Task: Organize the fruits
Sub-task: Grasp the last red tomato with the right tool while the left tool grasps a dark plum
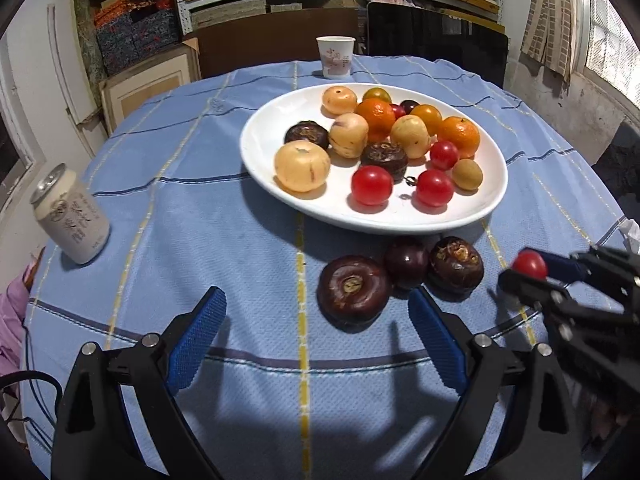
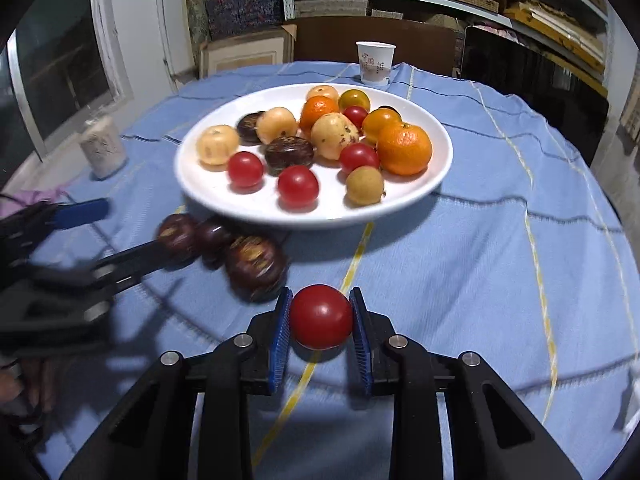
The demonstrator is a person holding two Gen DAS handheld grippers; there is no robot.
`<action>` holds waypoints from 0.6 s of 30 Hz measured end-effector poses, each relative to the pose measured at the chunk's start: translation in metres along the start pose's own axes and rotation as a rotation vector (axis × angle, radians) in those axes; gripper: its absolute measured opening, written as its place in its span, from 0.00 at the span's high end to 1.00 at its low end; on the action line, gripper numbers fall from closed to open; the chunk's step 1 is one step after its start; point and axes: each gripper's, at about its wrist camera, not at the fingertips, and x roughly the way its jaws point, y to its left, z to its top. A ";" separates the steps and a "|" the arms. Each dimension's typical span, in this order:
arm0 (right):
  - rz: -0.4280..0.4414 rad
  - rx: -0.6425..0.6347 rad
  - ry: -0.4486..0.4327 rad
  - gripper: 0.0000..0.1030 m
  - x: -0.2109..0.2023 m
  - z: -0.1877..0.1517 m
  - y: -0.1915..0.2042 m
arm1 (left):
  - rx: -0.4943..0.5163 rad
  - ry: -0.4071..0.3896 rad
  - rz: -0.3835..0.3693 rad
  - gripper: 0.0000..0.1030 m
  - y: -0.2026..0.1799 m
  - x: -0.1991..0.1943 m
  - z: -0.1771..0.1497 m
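A white plate holds several mixed fruits: oranges, pale yellow fruits, red cherry tomatoes and dark brown ones. Three dark fruits lie on the cloth in front of it, the largest nearest. My left gripper stands open over the cloth, its right finger beside that large dark fruit and nothing between the pads. My right gripper is shut on a red cherry tomato just above the cloth, right of the dark fruits. From the right wrist view the left gripper shows blurred at the left.
A pale drink can stands at the table's left. A paper cup stands behind the plate. The round table wears a blue striped cloth. Shelves of boxes and a dark chair back line the far side.
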 end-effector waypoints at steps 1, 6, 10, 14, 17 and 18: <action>0.013 0.004 -0.010 0.71 -0.004 -0.005 0.000 | 0.005 0.005 -0.006 0.13 -0.002 0.003 0.000; 0.063 0.045 -0.028 0.71 -0.010 -0.013 -0.005 | 0.039 0.051 -0.009 0.24 -0.010 0.023 -0.003; 0.076 0.060 -0.012 0.71 -0.006 -0.014 -0.007 | -0.016 0.040 0.014 0.36 0.004 0.024 0.000; 0.083 0.058 -0.020 0.71 -0.008 -0.015 -0.007 | -0.028 0.026 0.015 0.41 0.009 0.024 0.001; 0.091 0.063 -0.017 0.71 -0.007 -0.015 -0.008 | 0.003 0.035 0.012 0.40 0.003 0.028 0.003; 0.092 0.065 -0.014 0.71 -0.007 -0.015 -0.008 | 0.002 0.030 0.022 0.33 0.004 0.027 0.004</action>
